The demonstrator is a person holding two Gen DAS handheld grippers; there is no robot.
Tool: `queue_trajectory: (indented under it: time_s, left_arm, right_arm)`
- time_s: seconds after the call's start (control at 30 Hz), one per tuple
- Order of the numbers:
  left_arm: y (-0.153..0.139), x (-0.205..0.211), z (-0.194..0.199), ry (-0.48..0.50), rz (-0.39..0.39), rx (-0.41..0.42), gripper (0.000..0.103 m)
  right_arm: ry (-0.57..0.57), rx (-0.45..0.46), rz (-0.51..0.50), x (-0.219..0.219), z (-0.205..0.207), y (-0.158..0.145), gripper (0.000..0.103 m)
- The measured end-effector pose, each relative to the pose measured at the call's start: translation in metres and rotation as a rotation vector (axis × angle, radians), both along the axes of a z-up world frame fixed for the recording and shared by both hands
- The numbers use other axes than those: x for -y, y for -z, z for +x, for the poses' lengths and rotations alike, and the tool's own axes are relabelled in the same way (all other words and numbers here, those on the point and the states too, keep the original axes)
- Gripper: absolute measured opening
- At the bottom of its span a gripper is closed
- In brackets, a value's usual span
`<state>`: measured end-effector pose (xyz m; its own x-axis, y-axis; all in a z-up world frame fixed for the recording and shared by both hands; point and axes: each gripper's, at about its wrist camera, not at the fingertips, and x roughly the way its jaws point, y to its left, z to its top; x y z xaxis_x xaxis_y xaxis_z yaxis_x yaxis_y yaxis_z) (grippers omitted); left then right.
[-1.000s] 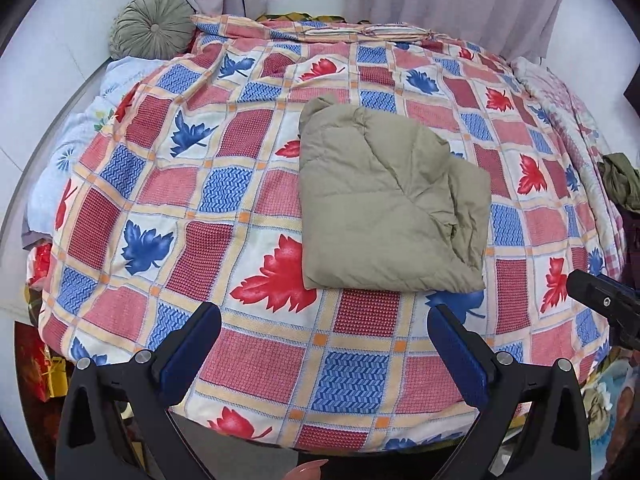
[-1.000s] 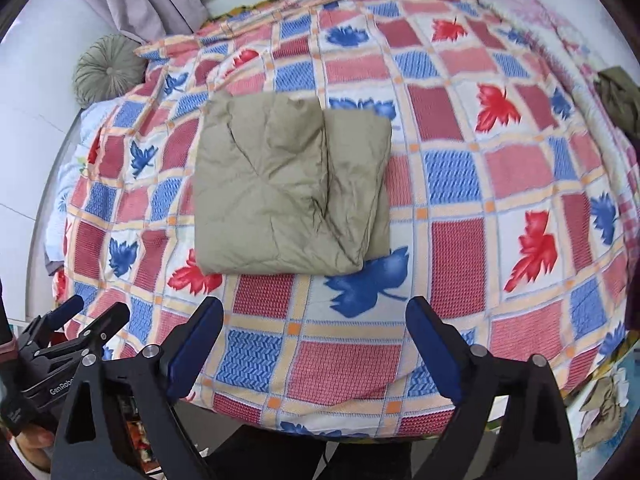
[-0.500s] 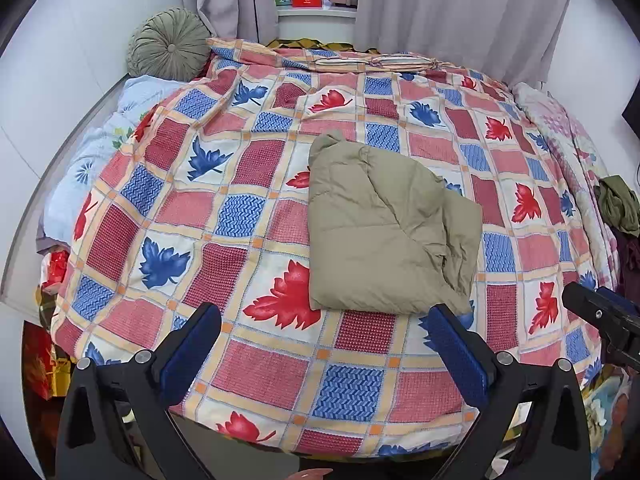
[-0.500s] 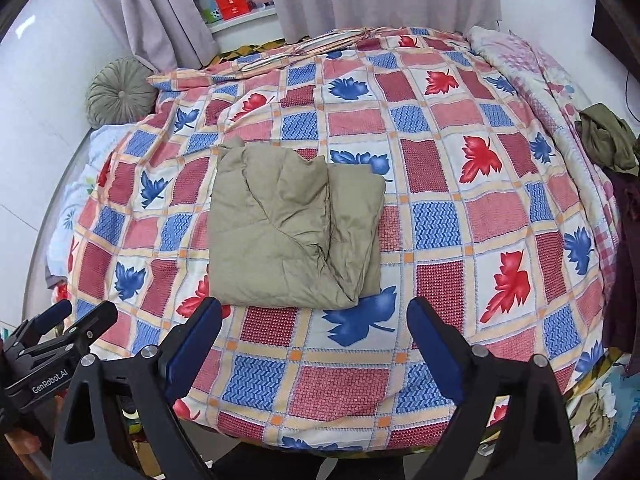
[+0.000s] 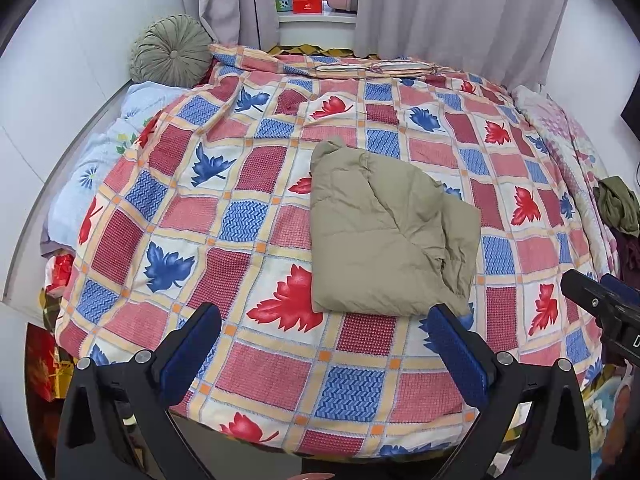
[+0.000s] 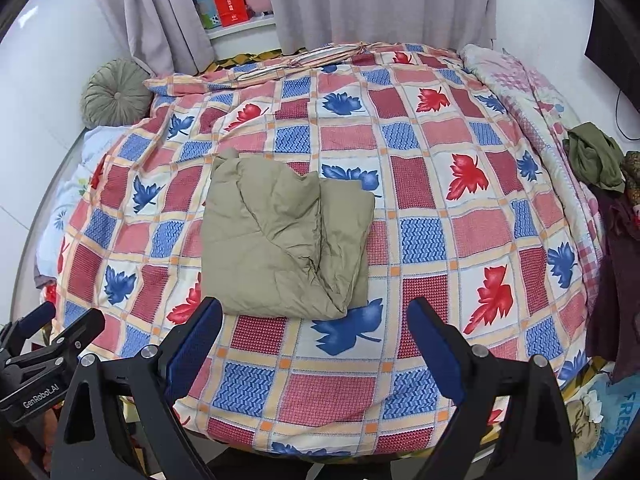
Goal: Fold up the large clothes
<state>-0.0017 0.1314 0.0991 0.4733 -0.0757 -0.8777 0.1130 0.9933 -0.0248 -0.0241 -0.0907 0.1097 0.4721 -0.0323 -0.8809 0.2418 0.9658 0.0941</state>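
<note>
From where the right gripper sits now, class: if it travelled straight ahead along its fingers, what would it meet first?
Probably the patterned bedspread, just right of the folded khaki garment. The open right gripper holds nothing; depth is uncertain.

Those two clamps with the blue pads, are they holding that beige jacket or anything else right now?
Nothing is held. The left gripper and the right gripper are both open and empty, and the folded jacket lies free on the bed.

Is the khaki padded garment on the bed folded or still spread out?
Folded. The khaki garment lies as a compact, layered rectangle on the patchwork bedspread, with a doubled edge visible along its right side.
</note>
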Motion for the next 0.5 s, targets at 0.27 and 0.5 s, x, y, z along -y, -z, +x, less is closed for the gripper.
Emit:
queue_trajectory:
  time_s: [0.27,0.5]
  left_arm:
    - [0.0008,0.0006,0.0004,0.001,0.002,-0.001,0.103]
    - [0.0004,0.0004,0.0006,0.003,0.003,-0.002,0.103]
  right_arm:
    - [0.002,0.000,0.000,-0.0023,0.0001,-0.0007,0.095]
    - [0.007,-0.002,0.001,-0.0042,-0.0009,-0.0009,0.095]
